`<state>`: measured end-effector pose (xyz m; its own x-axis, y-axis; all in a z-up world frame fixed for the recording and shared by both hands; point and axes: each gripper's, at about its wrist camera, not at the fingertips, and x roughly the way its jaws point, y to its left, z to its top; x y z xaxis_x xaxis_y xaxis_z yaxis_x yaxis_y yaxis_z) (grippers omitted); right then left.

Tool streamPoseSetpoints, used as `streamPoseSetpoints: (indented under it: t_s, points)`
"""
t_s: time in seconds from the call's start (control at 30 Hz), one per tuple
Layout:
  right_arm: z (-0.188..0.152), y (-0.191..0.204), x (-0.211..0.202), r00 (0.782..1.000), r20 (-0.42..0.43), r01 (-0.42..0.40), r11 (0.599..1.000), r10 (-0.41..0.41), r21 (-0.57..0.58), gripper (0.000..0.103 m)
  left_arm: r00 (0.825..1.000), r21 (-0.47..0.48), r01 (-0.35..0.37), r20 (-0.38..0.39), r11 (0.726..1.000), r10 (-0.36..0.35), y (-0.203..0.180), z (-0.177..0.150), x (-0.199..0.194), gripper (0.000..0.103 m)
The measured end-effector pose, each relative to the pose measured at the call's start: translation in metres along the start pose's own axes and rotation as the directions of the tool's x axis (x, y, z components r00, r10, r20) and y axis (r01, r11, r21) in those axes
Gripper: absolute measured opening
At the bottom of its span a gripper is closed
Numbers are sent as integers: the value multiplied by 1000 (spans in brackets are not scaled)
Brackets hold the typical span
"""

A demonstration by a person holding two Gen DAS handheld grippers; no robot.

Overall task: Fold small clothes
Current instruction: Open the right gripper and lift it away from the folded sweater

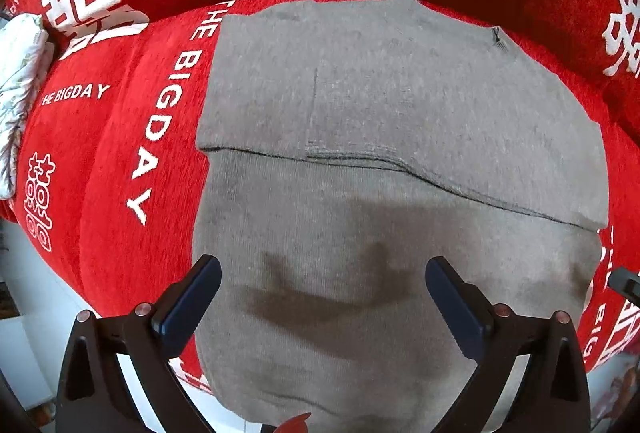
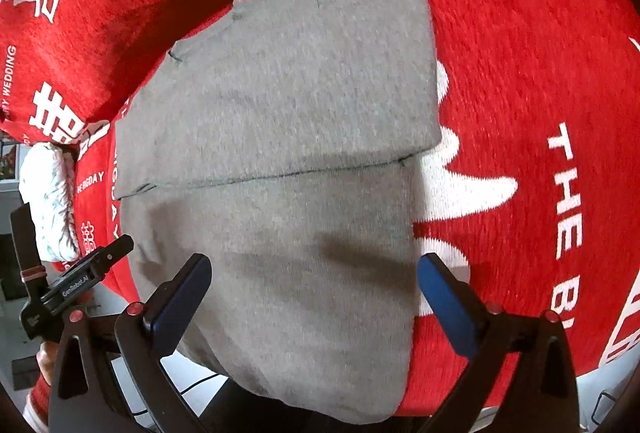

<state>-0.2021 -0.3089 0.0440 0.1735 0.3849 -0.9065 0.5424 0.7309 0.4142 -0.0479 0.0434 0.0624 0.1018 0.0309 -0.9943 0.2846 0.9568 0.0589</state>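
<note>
Grey garment (image 1: pixel 400 161) folded on red cover (image 1: pixel 120 161); fingers spread.

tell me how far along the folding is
One fold looks done: the far part of the grey garment is doubled over, its edge crossing the middle. Left gripper and right gripper are open, holding nothing. The near half still hangs over the red cover.

Red plush cover (image 1: pixel 120 161) with white lettering; white quilted bundle (image 1: pixel 20 73) at its left edge.
</note>
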Motion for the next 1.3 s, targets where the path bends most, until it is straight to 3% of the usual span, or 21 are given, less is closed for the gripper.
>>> streamPoseSetpoints:
  t_s: [0.2, 0.63, 1.0, 1.3]
  points:
    - [-3, -1, 0, 1000, -5, -5, 1000, 5, -8, 102, 1000, -12, -29, -3, 1000, 29, 0, -6, 0, 103]
    - [-22, 3, 0, 999, 37, -29, 1000, 28, 11, 102, 1000, 32, -8, -21, 999, 9, -6, -23, 5, 103]
    - [-64, 27, 15, 992, -5, -126, 990, 126, 59, 102, 1000, 77, 8, -3, 997, -8, 11, -45, 7, 103]
    - [-97, 37, 15, 992, 51, -116, 989, 112, 87, 102, 1000, 104, 29, -5, 994, -28, 39, -76, 6, 103]
